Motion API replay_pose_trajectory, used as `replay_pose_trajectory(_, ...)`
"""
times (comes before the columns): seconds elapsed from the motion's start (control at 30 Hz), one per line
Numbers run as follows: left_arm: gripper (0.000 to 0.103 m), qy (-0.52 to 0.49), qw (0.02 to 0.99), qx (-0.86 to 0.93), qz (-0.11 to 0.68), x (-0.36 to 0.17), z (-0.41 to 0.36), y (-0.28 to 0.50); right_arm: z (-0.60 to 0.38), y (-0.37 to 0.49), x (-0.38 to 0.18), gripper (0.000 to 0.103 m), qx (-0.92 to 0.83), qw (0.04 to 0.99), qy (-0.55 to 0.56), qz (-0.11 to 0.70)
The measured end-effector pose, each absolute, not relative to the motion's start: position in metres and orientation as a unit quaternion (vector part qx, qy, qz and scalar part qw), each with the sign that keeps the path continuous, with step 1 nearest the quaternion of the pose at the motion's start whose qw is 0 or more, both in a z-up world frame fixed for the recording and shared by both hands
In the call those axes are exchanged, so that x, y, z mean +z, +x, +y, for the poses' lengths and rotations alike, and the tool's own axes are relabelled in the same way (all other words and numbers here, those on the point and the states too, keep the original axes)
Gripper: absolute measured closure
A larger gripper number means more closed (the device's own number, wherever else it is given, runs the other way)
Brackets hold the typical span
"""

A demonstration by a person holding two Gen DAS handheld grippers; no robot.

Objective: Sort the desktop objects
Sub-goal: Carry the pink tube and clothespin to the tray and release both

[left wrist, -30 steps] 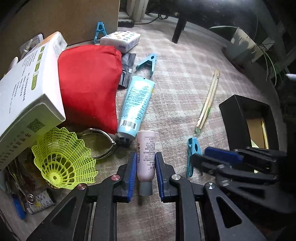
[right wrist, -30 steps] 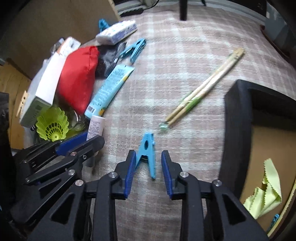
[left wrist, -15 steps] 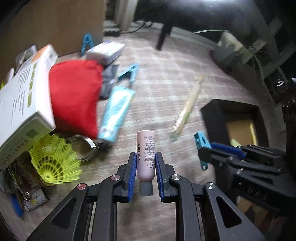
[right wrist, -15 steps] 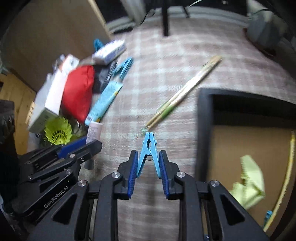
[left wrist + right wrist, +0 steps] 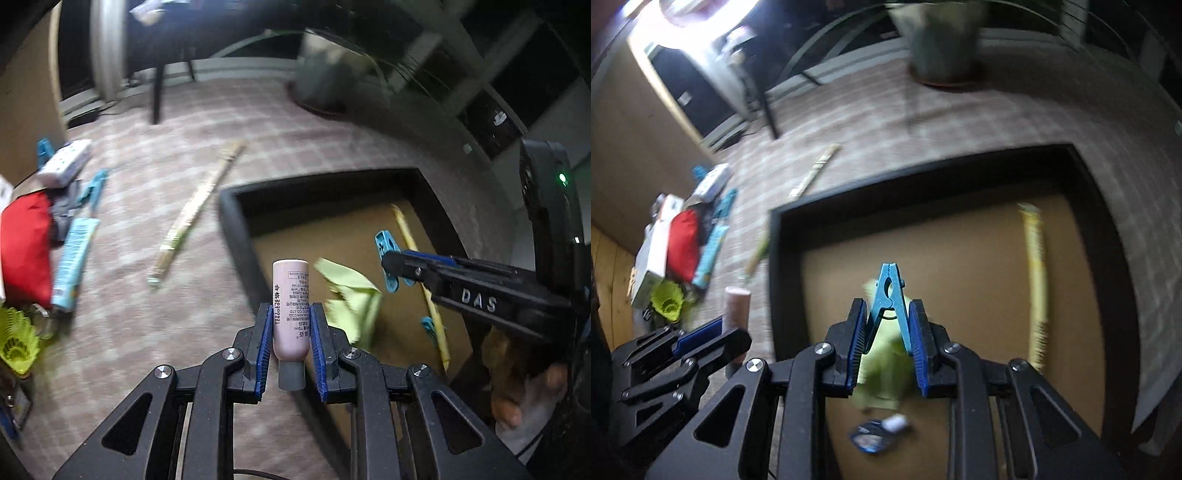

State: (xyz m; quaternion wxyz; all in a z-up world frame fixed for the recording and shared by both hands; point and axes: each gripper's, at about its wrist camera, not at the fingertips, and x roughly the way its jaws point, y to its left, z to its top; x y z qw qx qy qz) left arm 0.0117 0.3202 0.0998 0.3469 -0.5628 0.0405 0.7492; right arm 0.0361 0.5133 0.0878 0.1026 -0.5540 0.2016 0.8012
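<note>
Checked cloth covers the worktop [image 5: 303,122], with a black-walled box [image 5: 775,266] standing on it and a pile of unsorted items well off to one side: a red pouch [image 5: 24,247], a blue tube [image 5: 74,258], a yellow-green shuttlecock [image 5: 16,341] and a pair of chopsticks [image 5: 195,206].

The left tongs [image 5: 290,341] are clamped on a small pink bottle [image 5: 290,306], held cap-down above the box's near wall. The right tongs [image 5: 886,328] are clamped on a blue clothes peg [image 5: 888,291], held over the box interior, where a green cloth [image 5: 351,295] and a yellow stick [image 5: 1036,266] already lie.

Assessment: the step in hand is the carry to the box. The peg appears placed for release; the bottle probably needs carrying further inward past the wall. Next, each pair of tongs must lower and part.
</note>
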Motion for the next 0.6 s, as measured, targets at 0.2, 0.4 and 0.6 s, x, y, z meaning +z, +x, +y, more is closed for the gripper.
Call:
replay_pose_trajectory(0.2,0.084,-0.567,0.369,0.733,0.07,0.094,0.345,0.036,0.537,0.055,0.079,0.08,0.792,0.124,-0.558,0.217)
replay_pose_trajectory(0.4,0.084,-0.569,0.382,0.723,0.087,0.092,0.353,0.049,0.541,0.063,0.076,0.079,0.788,0.127,-0.56,0.222)
replay_pose_trajectory(0.6,0.079,-0.573,0.384,0.718,0.09,0.095,0.35,0.052,0.529,0.061,0.083,0.071,0.795,0.121,-0.56,0.201)
